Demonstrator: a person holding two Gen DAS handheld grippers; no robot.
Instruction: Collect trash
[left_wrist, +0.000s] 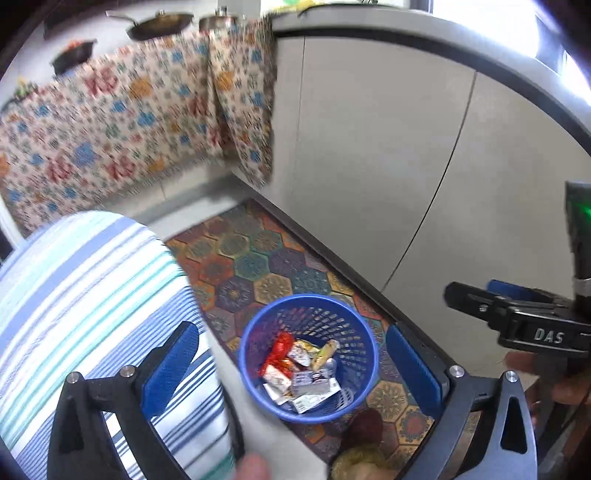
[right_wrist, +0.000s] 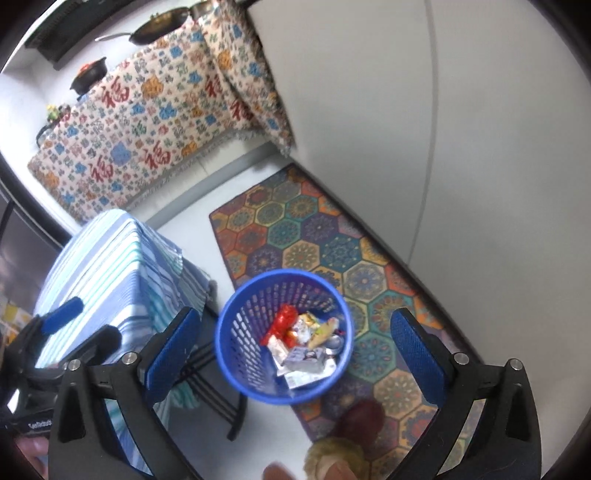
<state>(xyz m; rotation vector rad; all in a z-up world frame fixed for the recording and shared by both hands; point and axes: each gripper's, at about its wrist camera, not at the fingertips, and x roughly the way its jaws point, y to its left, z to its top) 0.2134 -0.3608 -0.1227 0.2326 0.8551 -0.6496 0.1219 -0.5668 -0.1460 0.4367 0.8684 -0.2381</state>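
A blue mesh trash basket (left_wrist: 255, 328) (right_wrist: 240, 317) stands on the floor at the edge of a patterned mat. It holds several wrappers (left_wrist: 299, 369) (right_wrist: 303, 343), red, yellow and white. My left gripper (left_wrist: 295, 363) is open and empty, high above the basket. My right gripper (right_wrist: 295, 350) is open and empty too, also above the basket. The right gripper shows at the right edge of the left wrist view (left_wrist: 517, 317), and the left gripper shows at the left edge of the right wrist view (right_wrist: 62, 328).
A small table under a blue striped cloth (left_wrist: 92, 295) (right_wrist: 110, 266) stands left of the basket. A colourful hexagon mat (left_wrist: 258, 258) (right_wrist: 332, 251) lies along grey cabinet doors (left_wrist: 388, 147). A patterned cloth (right_wrist: 147, 122) hangs at the back below pans. A slippered foot (right_wrist: 351, 435) is near the basket.
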